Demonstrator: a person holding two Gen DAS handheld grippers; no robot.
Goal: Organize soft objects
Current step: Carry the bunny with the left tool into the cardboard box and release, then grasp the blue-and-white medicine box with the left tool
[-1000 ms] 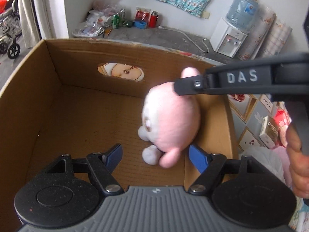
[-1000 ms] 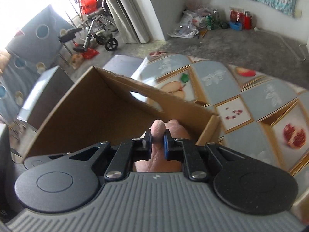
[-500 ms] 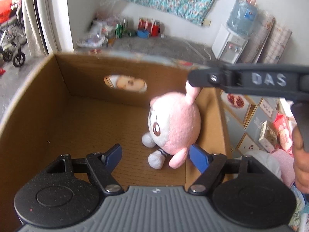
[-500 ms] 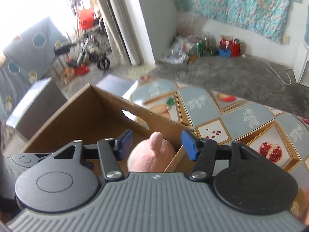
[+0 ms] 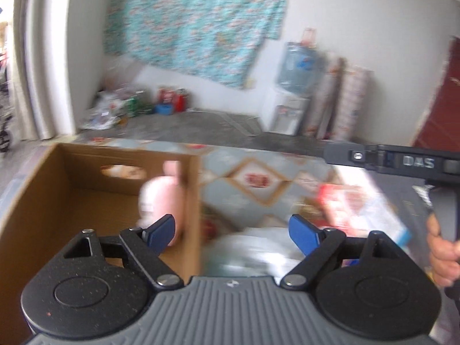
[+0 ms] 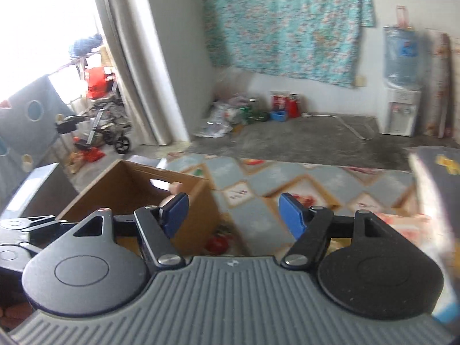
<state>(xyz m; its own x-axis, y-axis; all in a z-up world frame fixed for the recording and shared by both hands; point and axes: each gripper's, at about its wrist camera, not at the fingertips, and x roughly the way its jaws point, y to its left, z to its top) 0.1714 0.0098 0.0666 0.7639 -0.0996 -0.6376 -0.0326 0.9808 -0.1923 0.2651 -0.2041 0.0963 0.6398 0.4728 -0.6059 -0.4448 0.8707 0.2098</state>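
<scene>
Jaws of left gripper (image 5: 233,231) and right gripper (image 6: 233,212) opening, empty. One pink plush toy (image 5: 161,198) in one cardboard box (image 5: 57,201), left of both.

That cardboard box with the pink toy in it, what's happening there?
A person holding a two-finger gripper in each hand is sorting soft toys. The pink plush toy sits inside the cardboard box, against its side wall. The left gripper and right gripper are both empty, their jaws opening, raised outside the box. More items lie blurred on the patterned mat.
</scene>
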